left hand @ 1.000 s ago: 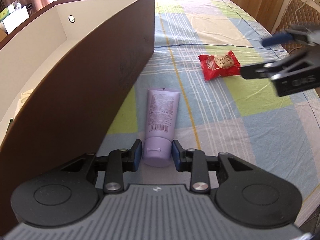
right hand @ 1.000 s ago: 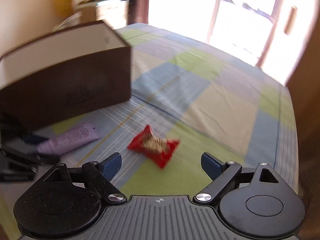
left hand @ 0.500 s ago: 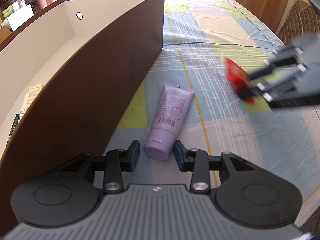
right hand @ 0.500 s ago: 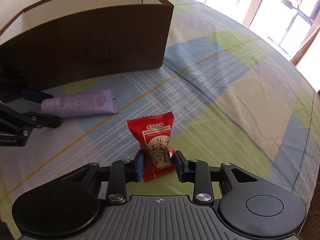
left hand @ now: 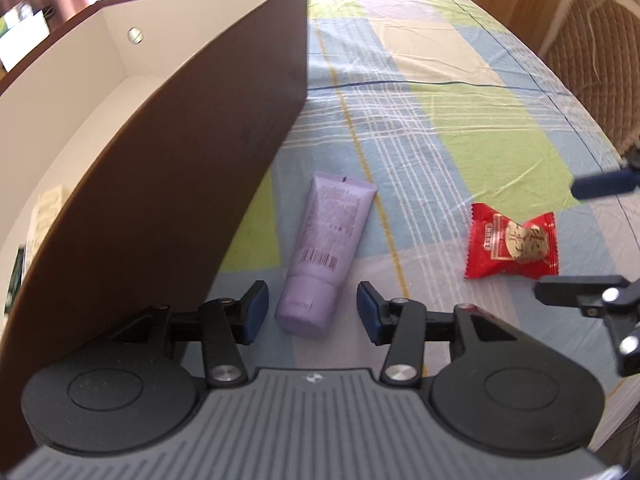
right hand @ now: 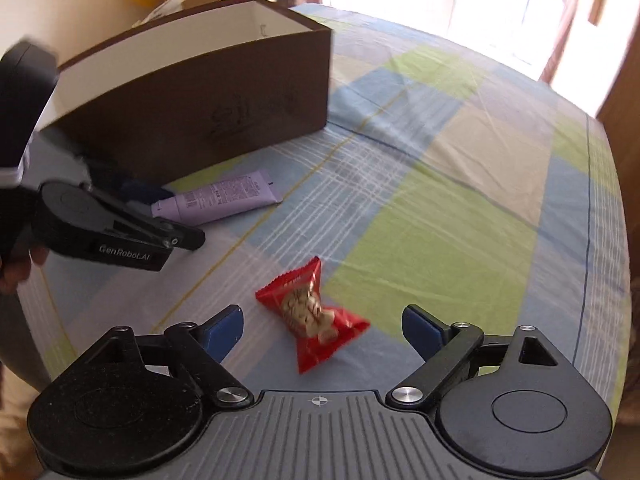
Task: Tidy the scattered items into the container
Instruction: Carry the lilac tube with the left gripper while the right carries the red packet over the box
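Observation:
A purple tube [left hand: 332, 232] lies on the checked bedspread beside the brown box [left hand: 180, 160], cap end toward me. My left gripper [left hand: 311, 302] is open, its blue pads either side of the cap without touching it. A red snack packet [right hand: 316, 316] lies flat on the bedspread, just ahead of my right gripper [right hand: 322, 320], which is open wide and holds nothing. In the right wrist view the tube [right hand: 224, 200] rests in front of the box [right hand: 200, 100], with the left gripper at its cap end.
The box's white interior holds some pale items [left hand: 44, 216] at its near end. A wicker chair [left hand: 592, 60] and wooden furniture stand past the bed's right edge. A hand [right hand: 16, 272] holds the left gripper. Open bedspread stretches toward the bright window.
The right gripper, shut on the red packet half a second ago, has opened and the packet now lies on the bedspread. The left gripper's jaws have spread wider around the tube's cap.

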{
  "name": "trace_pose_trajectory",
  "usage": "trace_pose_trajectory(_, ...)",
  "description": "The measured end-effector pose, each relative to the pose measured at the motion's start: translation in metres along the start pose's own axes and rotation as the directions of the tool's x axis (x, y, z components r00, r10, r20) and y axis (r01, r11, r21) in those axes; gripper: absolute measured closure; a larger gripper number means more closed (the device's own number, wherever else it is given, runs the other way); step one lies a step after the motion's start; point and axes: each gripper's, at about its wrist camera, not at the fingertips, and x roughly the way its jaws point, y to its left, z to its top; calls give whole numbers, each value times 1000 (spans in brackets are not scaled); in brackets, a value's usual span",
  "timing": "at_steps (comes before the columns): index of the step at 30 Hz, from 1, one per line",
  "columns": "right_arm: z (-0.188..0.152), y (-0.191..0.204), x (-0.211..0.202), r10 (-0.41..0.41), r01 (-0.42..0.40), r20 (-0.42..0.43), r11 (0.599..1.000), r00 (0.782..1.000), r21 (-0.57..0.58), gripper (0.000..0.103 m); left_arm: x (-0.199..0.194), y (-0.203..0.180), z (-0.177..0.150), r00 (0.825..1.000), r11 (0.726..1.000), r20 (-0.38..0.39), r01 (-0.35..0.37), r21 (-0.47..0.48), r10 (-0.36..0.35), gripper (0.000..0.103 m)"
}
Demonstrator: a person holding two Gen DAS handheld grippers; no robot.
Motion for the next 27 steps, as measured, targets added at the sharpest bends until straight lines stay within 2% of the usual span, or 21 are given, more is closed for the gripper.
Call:
trace_pose_trajectory(2, 3, 6, 6, -6, 6, 0, 996, 1000, -94, 11, 3, -4, 5, 1000, 999, 5, -4, 38, 4, 59)
trace_pose_trajectory(5, 4, 13, 17, -2, -4, -26, 981, 1000, -196, 40, 8, -9, 10, 1000, 998, 13, 6, 69, -7, 59)
trace_pose_trajectory(8, 2, 14, 27, 14, -25, -56, 978, 998, -208, 43, 10, -13, 13, 1000, 996, 14, 15, 91, -17, 61)
trace_pose_trajectory(9, 1, 13, 28, 23, -34, -57, 980, 998, -195, 59, 11, -15, 14, 1000, 995, 13, 17, 96, -19, 64)
trace_pose_trajectory(10, 0, 11, 29, 41, -51, -60, 985, 997, -168, 68, 10, -14, 13, 999, 996, 10, 31, 78, -32, 67)
trace_pose_trajectory(11, -1, 7, 29, 62, -70, -64, 990, 996, -120, 71, 10, -12, 13, 999, 997, 8, 46, 57, -47, 74)
trace_pose_trajectory(14, -9, 1, 25, 69, -68, -56, 998, 996, 18, 72, 7, -14, 6, 999, 999, 13, 43, 30, -43, 75)
trace_pose_trajectory(17, -17, -4, 20, 72, -65, -46, 987, 996, 148, 73, -1, -10, -2, 998, 997, 2, 68, -25, -68, 76)
trace_pose_trajectory(21, -25, -12, 8, 117, -94, -47, 935, 992, 342, 73, -16, 2, -11, 990, 984, -15, 138, -112, -140, 76)
trace_pose_trajectory(23, -28, -16, 0, 143, -113, -44, 904, 989, 412, 73, -28, 6, -11, 989, 982, 4, 150, -115, -150, 76)
trace_pose_trajectory(27, -28, -19, -14, 179, -147, -22, 867, 984, 477, 73, -58, 13, -6, 984, 980, 64, 171, -98, -166, 76)
